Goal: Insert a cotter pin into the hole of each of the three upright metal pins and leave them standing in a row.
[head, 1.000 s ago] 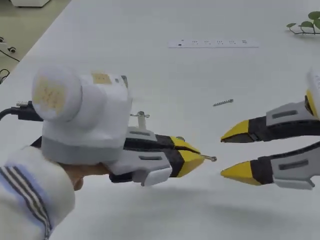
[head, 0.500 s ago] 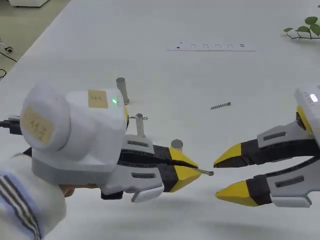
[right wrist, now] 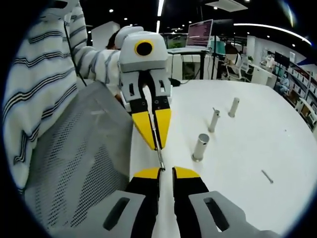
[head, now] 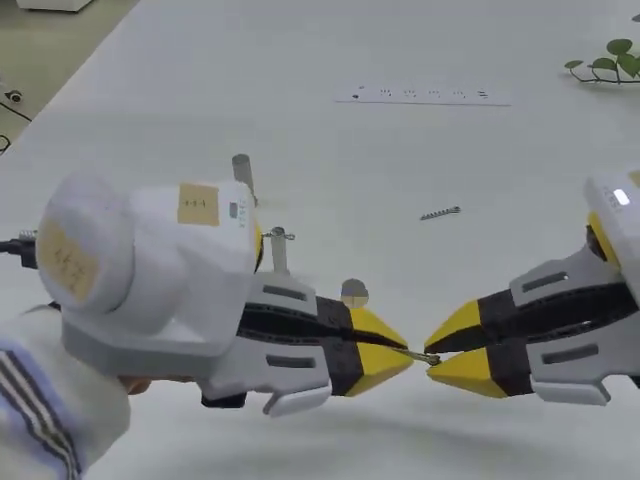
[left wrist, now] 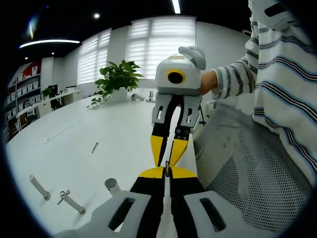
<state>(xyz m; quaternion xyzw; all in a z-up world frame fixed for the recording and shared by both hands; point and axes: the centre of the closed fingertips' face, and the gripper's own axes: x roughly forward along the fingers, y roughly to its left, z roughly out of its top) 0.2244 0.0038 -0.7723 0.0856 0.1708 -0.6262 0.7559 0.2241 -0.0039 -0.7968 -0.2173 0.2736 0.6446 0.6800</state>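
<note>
The white strip (head: 420, 95) lying far off at 12 o'clock on the worktop (head: 150, 90) has little dark marks on it. They are too small to read.

The left gripper (head: 406, 356) has its jaws pressed tight on a thin cotter pin (head: 420, 354). In the head view the pin lies flat. Its long side runs from 9 o'clock to 3 o'clock. Its free end sticks out of the yellow tips and points at 3 o'clock.

The right gripper (head: 432, 358) meets it there, tip to tip. Its jaws sit on both sides of the pin's free end, nearly together. A thin gap shows between them in the right gripper view. I cannot tell if they pinch the pin.

Three metal posts stand up at 10 o'clock from the tips. The near post (head: 354, 292) is bare. The middle post (head: 279, 252) has a fitted pin (head: 276, 236) through its top. The far post (head: 241, 170) is bare too. A loose pin (head: 440, 213) lies flat at 12 o'clock from the tips.
</note>
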